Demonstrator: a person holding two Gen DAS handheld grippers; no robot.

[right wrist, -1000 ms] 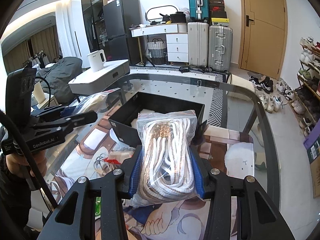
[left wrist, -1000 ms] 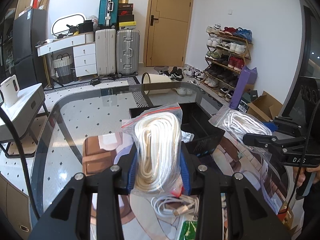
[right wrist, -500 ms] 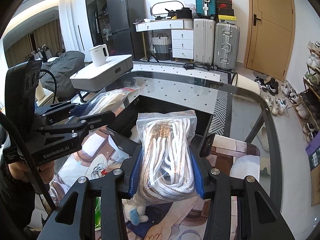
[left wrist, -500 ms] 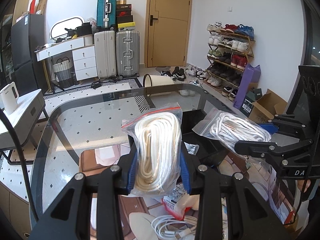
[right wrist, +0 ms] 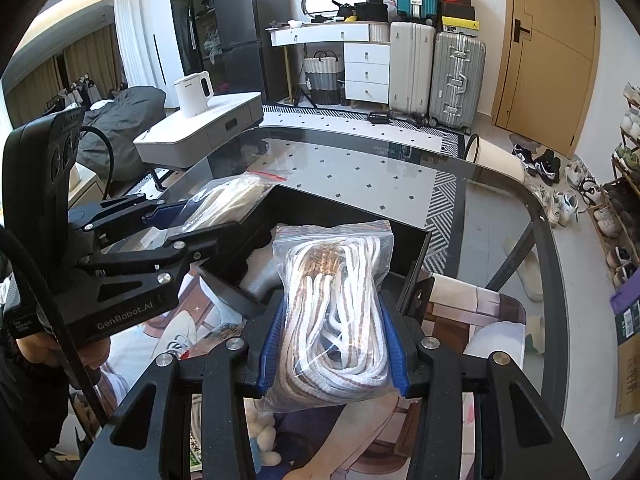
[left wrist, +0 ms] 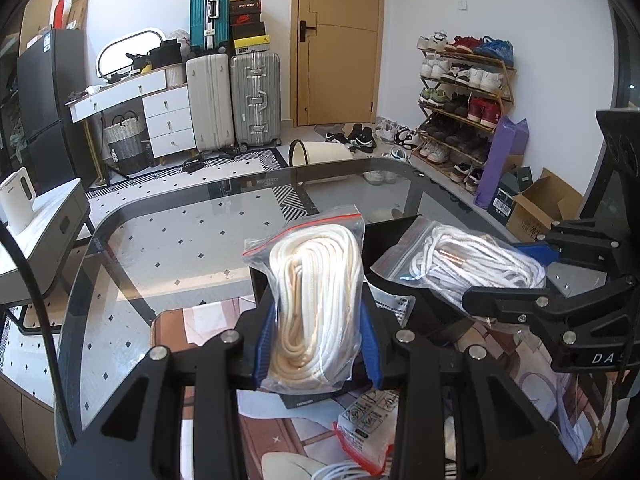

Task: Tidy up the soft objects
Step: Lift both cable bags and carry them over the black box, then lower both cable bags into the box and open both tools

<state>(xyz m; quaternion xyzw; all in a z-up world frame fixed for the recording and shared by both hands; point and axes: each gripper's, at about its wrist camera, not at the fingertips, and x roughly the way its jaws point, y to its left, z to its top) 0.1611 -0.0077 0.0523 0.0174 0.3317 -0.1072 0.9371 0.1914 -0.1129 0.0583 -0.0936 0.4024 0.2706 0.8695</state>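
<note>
My left gripper (left wrist: 318,344) is shut on a zip bag of cream-white rope (left wrist: 316,300), held upright above the near left corner of the black bin (left wrist: 400,226). My right gripper (right wrist: 334,344) is shut on a zip bag of white and brown rope (right wrist: 334,304), held over the black bin (right wrist: 352,216). Each gripper shows in the other's view: the right one (left wrist: 532,276) with its bag (left wrist: 460,260) over the bin, the left one (right wrist: 168,228) with its bag (right wrist: 228,204) at the bin's left edge.
The bin stands on a glass table (left wrist: 192,248) on a printed mat (right wrist: 472,308). White packets lie inside the bin (right wrist: 260,284). A packet (left wrist: 368,436) and a white cable (left wrist: 340,472) lie on the mat near me. A white side table with a kettle (right wrist: 194,94) stands left.
Both grippers have moved forward with their rope bags, from in front of the bin to over it. Both stay shut on their bags.
</note>
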